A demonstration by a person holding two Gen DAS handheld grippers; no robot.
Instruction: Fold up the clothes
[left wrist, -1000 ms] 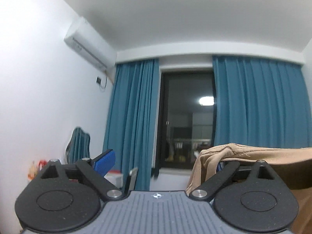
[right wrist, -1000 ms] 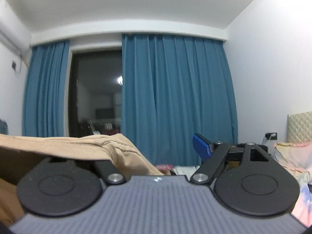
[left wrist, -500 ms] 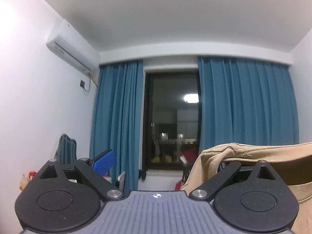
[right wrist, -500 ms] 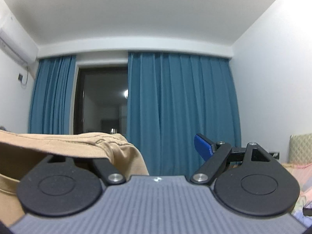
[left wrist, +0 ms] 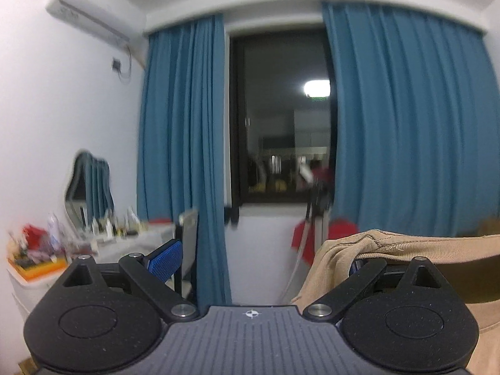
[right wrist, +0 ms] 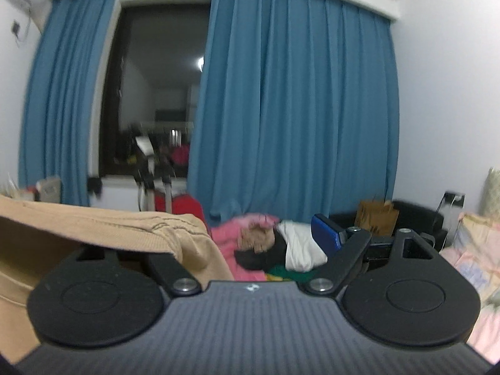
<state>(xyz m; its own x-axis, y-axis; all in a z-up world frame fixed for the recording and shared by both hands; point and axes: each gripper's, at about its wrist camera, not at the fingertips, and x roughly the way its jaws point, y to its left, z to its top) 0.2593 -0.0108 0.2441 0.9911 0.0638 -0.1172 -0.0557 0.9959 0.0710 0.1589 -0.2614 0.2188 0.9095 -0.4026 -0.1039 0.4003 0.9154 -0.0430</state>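
Note:
A tan ribbed garment (left wrist: 415,247) hangs stretched between my two grippers, held up in the air. In the left wrist view it drapes over the right finger; the left blue pad (left wrist: 165,257) is bare. My left gripper (left wrist: 259,259) stands wide open with the cloth hooked on one finger. In the right wrist view the same garment (right wrist: 103,228) drapes over the left finger, and the right blue pad (right wrist: 326,236) is bare. My right gripper (right wrist: 250,237) is also wide open.
Blue curtains (left wrist: 184,143) flank a dark window (left wrist: 281,118). A cluttered dresser with a mirror (left wrist: 87,187) stands at the left. A pile of pink, white and dark clothes (right wrist: 268,247) lies ahead, a black sofa (right wrist: 415,218) and a bed (right wrist: 475,250) to the right.
Both cameras have tilted downward: the ceiling has left the view, and the dresser, clothes pile and sofa have come in. The garment stays draped over the same fingers.

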